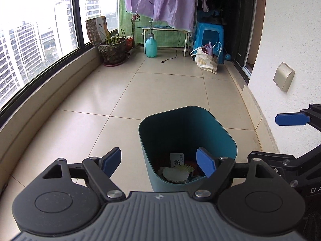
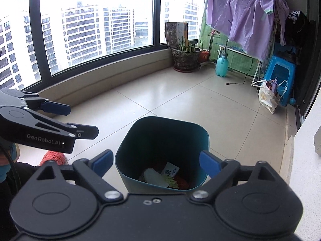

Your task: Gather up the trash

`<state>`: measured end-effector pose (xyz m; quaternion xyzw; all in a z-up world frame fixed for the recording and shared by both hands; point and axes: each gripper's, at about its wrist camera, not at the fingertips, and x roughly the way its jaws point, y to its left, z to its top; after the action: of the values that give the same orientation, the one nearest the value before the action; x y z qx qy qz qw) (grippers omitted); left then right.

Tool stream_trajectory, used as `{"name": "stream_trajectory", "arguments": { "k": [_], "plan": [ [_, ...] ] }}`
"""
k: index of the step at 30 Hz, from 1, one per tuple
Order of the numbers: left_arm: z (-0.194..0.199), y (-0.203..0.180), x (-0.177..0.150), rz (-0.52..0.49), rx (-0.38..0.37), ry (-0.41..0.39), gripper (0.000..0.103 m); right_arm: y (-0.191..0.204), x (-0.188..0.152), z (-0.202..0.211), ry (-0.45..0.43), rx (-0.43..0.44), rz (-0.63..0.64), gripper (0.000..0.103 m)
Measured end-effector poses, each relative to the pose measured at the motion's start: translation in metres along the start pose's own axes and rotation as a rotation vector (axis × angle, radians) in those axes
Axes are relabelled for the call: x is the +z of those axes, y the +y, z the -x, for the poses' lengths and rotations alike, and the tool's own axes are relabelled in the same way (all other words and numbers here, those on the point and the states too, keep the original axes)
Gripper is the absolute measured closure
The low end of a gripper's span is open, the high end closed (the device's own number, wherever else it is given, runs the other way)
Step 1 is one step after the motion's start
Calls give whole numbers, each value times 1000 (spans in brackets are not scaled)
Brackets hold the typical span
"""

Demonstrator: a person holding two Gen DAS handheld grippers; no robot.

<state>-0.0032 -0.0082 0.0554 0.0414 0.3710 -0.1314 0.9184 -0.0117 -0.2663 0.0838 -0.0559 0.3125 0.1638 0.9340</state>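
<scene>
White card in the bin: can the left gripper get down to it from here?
Probably yes. The left gripper is open and empty above the teal bin, whose top is uncovered; the white card lies exposed on the trash.

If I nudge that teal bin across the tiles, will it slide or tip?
The bin looks like thin plastic holding only a little trash, so probably light. On glossy tiles it would likely slide; a high push might tip it.

Was a glazed high-rise home balcony: lilac cloth point(image 2: 240, 18) hung drying, glazed ceramic plant pot point(image 2: 186, 57) by curved windows point(image 2: 96, 20), beige floor tiles point(image 1: 160, 92).
</scene>
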Motion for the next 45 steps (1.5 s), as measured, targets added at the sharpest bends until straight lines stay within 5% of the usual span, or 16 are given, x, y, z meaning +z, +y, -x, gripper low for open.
{"name": "stream_trajectory", "arguments": {
  "k": [21, 45],
  "plan": [
    [0, 2, -20, 27, -12, -31, 21, -22, -18, -7, -62, -52, -161, 0],
    [3, -2, -22, 13, -32, -42, 21, -15, -18, -12, -44, -67, -152, 0]
  ]
}}
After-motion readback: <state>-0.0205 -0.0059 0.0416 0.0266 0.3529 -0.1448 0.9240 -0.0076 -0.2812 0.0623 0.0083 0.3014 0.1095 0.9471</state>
